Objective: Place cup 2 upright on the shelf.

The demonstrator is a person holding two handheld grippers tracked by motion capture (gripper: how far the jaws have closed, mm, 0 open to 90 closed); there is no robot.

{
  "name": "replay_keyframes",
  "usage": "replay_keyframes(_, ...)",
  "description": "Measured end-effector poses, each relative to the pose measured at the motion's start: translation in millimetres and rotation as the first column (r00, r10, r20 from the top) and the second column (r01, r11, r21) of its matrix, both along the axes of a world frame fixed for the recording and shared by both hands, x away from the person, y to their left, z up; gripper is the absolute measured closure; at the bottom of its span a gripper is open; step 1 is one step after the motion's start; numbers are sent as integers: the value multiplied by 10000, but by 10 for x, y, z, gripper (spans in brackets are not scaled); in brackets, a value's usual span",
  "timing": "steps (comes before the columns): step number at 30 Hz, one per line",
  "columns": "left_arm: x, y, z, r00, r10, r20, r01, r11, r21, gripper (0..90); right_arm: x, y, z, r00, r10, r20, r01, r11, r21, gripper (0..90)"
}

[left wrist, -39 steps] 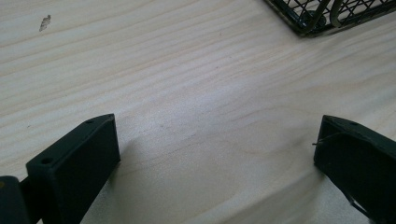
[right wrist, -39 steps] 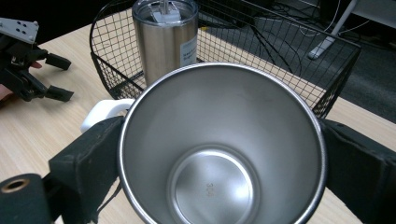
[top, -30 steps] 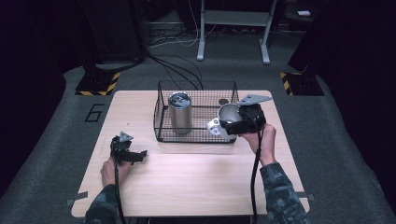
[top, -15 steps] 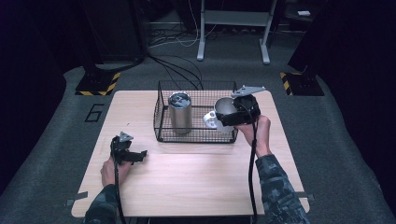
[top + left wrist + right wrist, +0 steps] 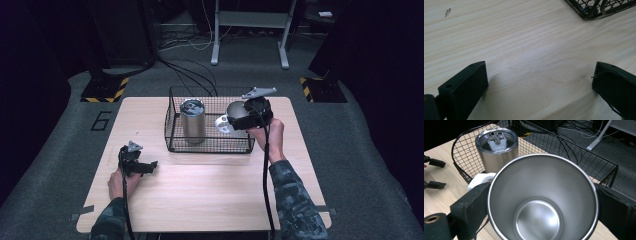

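Note:
A black wire basket [image 5: 176, 137] stands at the table's far middle, with a lidded steel tumbler [image 5: 192, 120] upright in its left part. My right gripper [image 5: 246, 116] is shut on an open steel cup [image 5: 235, 111], held above the basket's right side. In the right gripper view the cup [image 5: 536, 215] sits between the two jaws of the right gripper [image 5: 541, 195], its mouth facing the camera, with the tumbler [image 5: 496, 147] behind. A white rounded object [image 5: 480, 180] shows beside the cup, mostly hidden. My left gripper [image 5: 139, 165] rests open on the wood at the near left, and the left gripper [image 5: 540, 82] holds nothing.
The wooden table [image 5: 210, 200] has bare room in front of the basket and at both sides. The basket's corner [image 5: 596, 7] lies just beyond the left gripper. Cables and a desk frame [image 5: 250, 30] stand on the dark floor behind.
My right gripper has carried the steel cup a little left and away, over the basket's right part. The left gripper has stayed put.

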State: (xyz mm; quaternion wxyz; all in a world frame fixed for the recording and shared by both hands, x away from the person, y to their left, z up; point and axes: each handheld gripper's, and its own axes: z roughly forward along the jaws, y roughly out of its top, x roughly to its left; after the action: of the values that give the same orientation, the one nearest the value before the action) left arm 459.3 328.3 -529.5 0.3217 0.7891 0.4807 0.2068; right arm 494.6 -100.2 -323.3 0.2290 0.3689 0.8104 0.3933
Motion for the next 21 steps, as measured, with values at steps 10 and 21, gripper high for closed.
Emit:
replay_keyframes(10,3,3,2,10000,-25,9,25,10000,52,0,184,106,-99,9999,-78,-141,76,9999,-116,59)
replay_keyframes(21,4,1,1,10000,-23,-4,23,10000,14,0,382,170,-263,9982,-585,-157,582,9981,-193,59)
